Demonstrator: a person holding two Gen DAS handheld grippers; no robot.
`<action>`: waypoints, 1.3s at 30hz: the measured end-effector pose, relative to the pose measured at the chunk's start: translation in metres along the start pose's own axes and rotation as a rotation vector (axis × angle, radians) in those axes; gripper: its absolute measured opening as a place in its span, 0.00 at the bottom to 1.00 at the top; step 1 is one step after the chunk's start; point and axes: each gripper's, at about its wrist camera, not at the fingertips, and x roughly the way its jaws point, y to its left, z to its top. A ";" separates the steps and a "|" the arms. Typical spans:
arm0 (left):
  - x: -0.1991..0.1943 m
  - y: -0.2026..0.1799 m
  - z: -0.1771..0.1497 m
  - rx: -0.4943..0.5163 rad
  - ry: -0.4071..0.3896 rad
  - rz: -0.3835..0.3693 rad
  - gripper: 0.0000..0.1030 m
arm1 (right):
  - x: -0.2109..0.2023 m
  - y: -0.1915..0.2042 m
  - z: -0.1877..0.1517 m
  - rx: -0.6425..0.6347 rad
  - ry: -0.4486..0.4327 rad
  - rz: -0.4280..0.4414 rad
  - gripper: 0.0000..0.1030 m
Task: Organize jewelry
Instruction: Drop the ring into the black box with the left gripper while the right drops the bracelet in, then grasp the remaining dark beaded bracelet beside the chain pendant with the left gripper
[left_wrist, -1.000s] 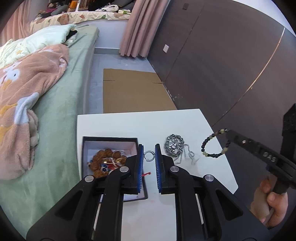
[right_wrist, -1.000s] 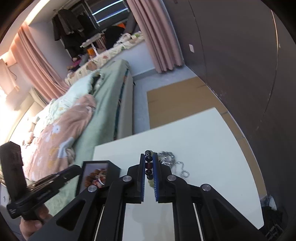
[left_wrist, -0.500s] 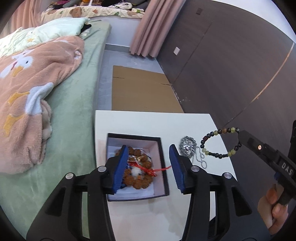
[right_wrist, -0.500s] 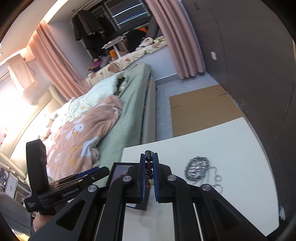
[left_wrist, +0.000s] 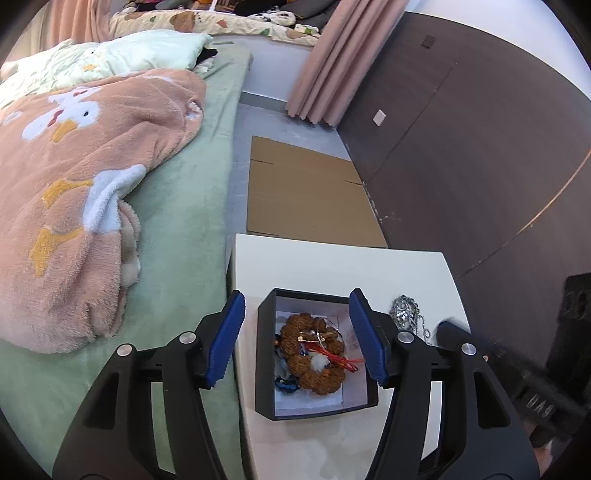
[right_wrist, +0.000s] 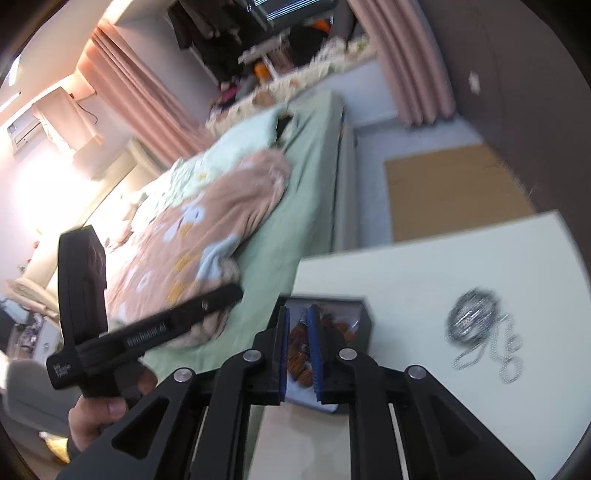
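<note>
The job looks partly done. The box (left_wrist: 264, 354) sits on the white counter (left_wrist: 332, 266), at the edge nearest the bed (left_wrist: 177, 258), and it already holds a pile of pieces: a brown bead bracelet (left_wrist: 314, 354), a red cord (left_wrist: 345, 361) lying across it, and something blue (left_wrist: 286, 384) in the box's near corner.

One piece is clearly left out. The silver necklace (left_wrist: 404, 314) lies bunched on the counter just to the right of the box, not touching it, with its chain trailing loose toward the near side.

The left gripper (left_wrist: 295, 306) hangs above the box with its jaws spread wide, one on each side of it, and nothing between them.

The right gripper (right_wrist: 299, 314) points down at the box from the right. Its blue pads stand close together with only a narrow gap. That view is smeared by motion, so I cannot tell whether a piece is pinched there or whether the gap shows only the box's contents behind it.

As I judge it, what remains is to move the necklace into the box. The loose chain may snag or drape over the box's rim, so it is better gathered by its heavy pendant. No lid is in view, so I cannot tell whether closing the box is part of the job.
</note>
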 end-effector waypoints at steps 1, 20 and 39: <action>0.000 0.001 0.001 -0.002 0.000 0.001 0.58 | 0.005 -0.002 -0.002 0.007 0.022 0.007 0.30; 0.013 -0.042 -0.007 0.071 0.013 -0.021 0.72 | -0.062 -0.081 -0.004 0.132 -0.088 -0.123 0.69; 0.072 -0.120 -0.026 0.180 0.080 -0.061 0.81 | -0.090 -0.172 -0.015 0.264 -0.086 -0.295 0.93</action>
